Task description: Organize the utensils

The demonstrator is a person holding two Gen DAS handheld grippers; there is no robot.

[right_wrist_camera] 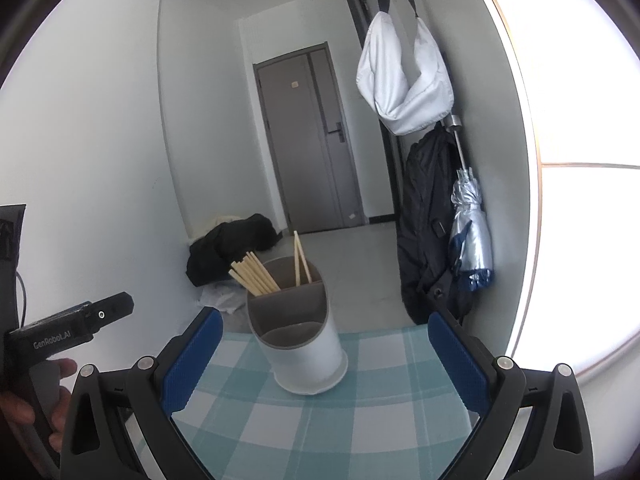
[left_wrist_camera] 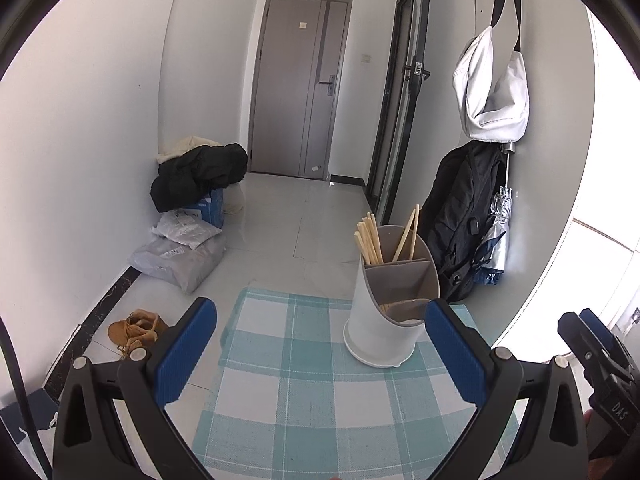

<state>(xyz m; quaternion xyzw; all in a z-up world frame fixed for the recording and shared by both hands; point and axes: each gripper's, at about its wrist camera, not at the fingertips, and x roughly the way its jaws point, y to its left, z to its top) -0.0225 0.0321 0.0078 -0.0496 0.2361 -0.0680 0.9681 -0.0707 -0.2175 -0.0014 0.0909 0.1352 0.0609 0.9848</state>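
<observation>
A white utensil holder [left_wrist_camera: 380, 320] with grey inner compartments stands on a teal checked tablecloth [left_wrist_camera: 304, 392]. Several wooden chopsticks [left_wrist_camera: 370, 240] lean in its back left compartment, two more [left_wrist_camera: 408, 232] in the back right one. The front compartment looks empty. My left gripper [left_wrist_camera: 320, 340] is open and empty, just before the holder. In the right wrist view the holder [right_wrist_camera: 300, 344] stands ahead with its chopsticks [right_wrist_camera: 256, 276]. My right gripper [right_wrist_camera: 324, 356] is open and empty around it, apart from it.
The table edge lies just behind the holder. Beyond it are a tiled floor, a black coat on boxes [left_wrist_camera: 200, 176], grey parcels [left_wrist_camera: 180, 256], tan shoes [left_wrist_camera: 136, 330], a black backpack [left_wrist_camera: 460, 224], an umbrella [right_wrist_camera: 470, 232] and a white bag [right_wrist_camera: 404, 76] hanging on the wall.
</observation>
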